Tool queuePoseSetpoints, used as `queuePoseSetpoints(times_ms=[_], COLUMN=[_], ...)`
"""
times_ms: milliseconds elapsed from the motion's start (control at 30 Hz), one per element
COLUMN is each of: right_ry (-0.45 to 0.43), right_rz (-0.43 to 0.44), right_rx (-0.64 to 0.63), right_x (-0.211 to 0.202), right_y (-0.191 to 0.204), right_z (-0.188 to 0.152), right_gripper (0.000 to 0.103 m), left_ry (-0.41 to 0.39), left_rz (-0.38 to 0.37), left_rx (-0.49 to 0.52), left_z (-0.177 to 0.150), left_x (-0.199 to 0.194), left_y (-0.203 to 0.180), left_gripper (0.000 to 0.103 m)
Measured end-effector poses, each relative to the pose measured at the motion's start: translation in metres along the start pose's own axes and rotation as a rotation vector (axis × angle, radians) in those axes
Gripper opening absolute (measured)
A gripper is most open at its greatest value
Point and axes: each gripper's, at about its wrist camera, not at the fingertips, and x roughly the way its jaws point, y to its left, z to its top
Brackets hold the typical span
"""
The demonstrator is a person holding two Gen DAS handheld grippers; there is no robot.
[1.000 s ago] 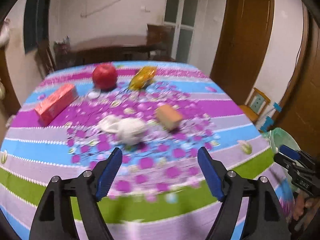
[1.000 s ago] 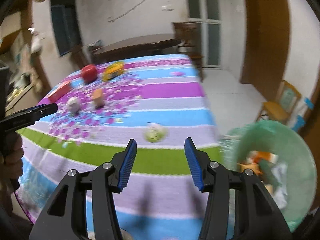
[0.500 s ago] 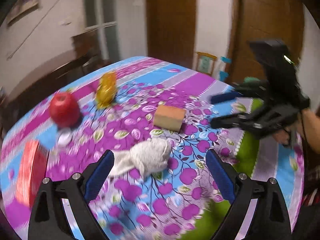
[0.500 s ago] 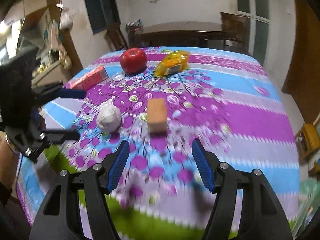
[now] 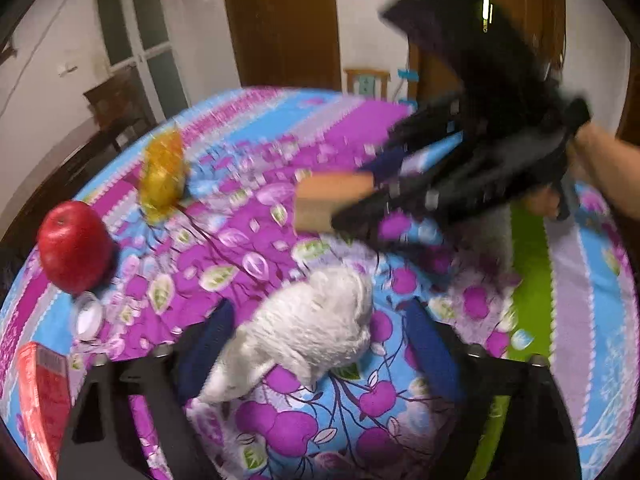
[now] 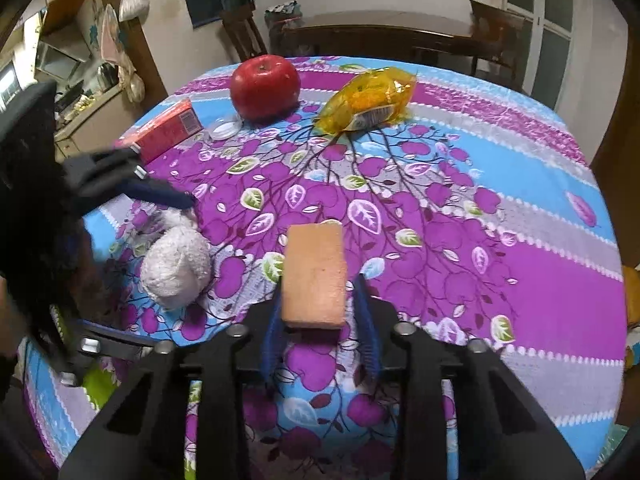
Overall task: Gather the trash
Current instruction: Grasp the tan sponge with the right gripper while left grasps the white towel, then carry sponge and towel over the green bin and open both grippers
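- Blue-padded right tongs (image 6: 320, 322) are closing round the near end of the tan sponge block (image 6: 314, 276); the left pad looks to touch its side, the right pad stands just clear, so no firm grip yet
- Left tongs (image 5: 316, 354) are wide but closing, straddling the white crumpled wad (image 5: 308, 328) — the pads sit either side of it, not pressing
- Both pieces lie on the bench (image 6: 520, 184), near each other in the middle of the flowered cloth
- Sponge block: probably light and springy, so a squeeze across its narrow sides at the near end should hold — too hard and it will buckle
- White wad: soft, nearly weightless, likely to flatten; best taken across its thick rounded body, not the loose tail
- Farther out — a yellow wrapper (image 6: 370, 100), a red apple (image 6: 264, 86), a red box (image 6: 168, 128) and a small white lid (image 6: 224, 131)
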Motion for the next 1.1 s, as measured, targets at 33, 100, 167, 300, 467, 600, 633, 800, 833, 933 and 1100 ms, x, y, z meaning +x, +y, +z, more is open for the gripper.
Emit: queuePoseSetpoints(times_ms=[33,100,167,300,467,600,633,800,833,933,1100], right_ry=[-0.004,-0.026,-0.051,-0.119,-0.181,-0.206,-0.209,-0.237,-0.239,-0.243,-0.230], right_rz=[-0.002,-0.005,-0.011,-0.011,-0.043,-0.130,-0.138,-0.245,-0.280,-0.360,-0.461], right_rx=[0.000,0.000,0.008,0.052,0.039,0.026,0.037,0.111,0.134,0.199,0.307], right_x=[-0.001,-0.008,-0.018,-0.060,-0.118,-0.162,-0.171,-0.222,-0.233,-0.265,-0.304], right_y=[0.001,0.002,0.001,0.001,0.012,0.014,0.011,-0.018,-0.028,-0.057,-0.105], right_z=[0.000,-0.005,-0.010,-0.032,-0.068,-0.103,-0.110,-0.148,-0.155,-0.177,-0.208], right_gripper=[0.025,0.025,0.025,0.025,0.025,0.025,0.025,0.025,0.025,0.025,0.025], left_ry=[-0.011,-0.014,-0.026,-0.052,-0.104,-0.099,-0.100,-0.135,-0.140,-0.153,-0.145], left_rz=[-0.001,0.021,0.034,0.077,0.156,0.197,0.200,0.223,0.219,0.201,0.188], left_rx=[-0.008,-0.020,-0.028,-0.077,-0.162,-0.189,-0.191,-0.156,-0.156,-0.150,-0.121], left_z=[0.001,0.000,-0.003,-0.001,0.023,0.055,0.064,0.114,0.124,0.156,0.213], left_x=[-0.002,-0.010,-0.018,-0.043,-0.074,-0.076,-0.073,-0.060,-0.057,-0.045,-0.014], left_y=[0.001,0.000,-0.005,-0.029,-0.082,-0.130,-0.141,-0.206,-0.217,-0.248,-0.296], left_gripper=[0.052,0.047,0.046,0.046,0.046,0.046,0.046,0.046,0.046,0.046,0.046])
